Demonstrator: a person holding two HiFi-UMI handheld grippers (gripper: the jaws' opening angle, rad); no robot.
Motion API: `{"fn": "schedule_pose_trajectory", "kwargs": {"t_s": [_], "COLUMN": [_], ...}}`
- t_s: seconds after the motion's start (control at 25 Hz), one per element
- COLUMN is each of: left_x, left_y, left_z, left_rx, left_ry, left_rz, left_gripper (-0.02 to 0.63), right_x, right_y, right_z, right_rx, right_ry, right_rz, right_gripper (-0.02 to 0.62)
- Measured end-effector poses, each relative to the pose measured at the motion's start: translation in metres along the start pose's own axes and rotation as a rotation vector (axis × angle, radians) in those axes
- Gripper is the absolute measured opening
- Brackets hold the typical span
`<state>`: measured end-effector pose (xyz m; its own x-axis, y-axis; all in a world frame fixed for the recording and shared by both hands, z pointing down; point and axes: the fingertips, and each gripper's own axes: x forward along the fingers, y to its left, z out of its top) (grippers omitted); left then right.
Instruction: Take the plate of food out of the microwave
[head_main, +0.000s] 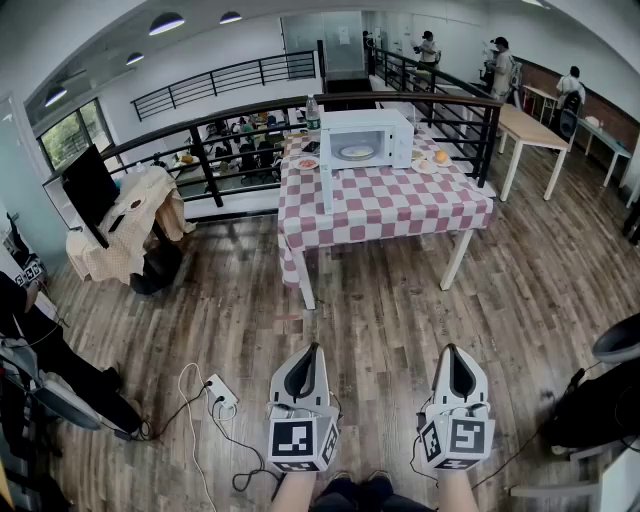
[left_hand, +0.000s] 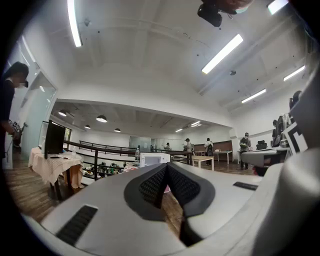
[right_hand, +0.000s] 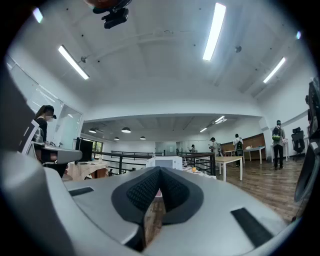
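Far ahead, a white microwave stands on a table with a red-and-white checked cloth. Its door hangs open to the left, and a plate of food shows inside. Both grippers are held low over the wooden floor, well short of the table. My left gripper and right gripper are both shut with nothing between the jaws. The left gripper view looks over its closed jaws at the distant microwave. The right gripper view shows the microwave small beyond its shut jaws.
A small plate, an orange and a bottle share the table. A black railing runs behind it. A draped stand with a monitor is at left, a power strip with cables lies on the floor, and a wooden table stands at right.
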<state>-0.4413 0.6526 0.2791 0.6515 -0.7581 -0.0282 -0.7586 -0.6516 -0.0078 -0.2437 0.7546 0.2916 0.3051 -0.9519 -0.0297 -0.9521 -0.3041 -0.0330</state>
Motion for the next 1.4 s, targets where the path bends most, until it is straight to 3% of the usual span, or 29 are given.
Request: {"fn": "schedule_pose_trajectory", "kwargs": {"t_s": [0.56,1.08,1.4], "left_x": [0.017,0.027,0.041], "left_y": [-0.009,-0.041,-0.032], "left_z": [-0.004,-0.021,-0.032], "left_rx": [-0.005,-0.016,-0.011], "left_ry": [0.002,0.023,0.049], "left_rz": [0.012,0.049,0.066], "left_gripper": [0.011,0.011,0.011], "right_x": [0.01,0.016,0.034], "right_y": [-0.021,-0.059,-0.073], "right_z": [-0.004,-0.021,-0.037], "right_rx": [-0.003,0.018,0.047], "right_ry": [0.002,0.033,0.06], "right_rz": [-0.003,0.058,0.041], "right_gripper": [-0.009,-0.008,-0.008]}}
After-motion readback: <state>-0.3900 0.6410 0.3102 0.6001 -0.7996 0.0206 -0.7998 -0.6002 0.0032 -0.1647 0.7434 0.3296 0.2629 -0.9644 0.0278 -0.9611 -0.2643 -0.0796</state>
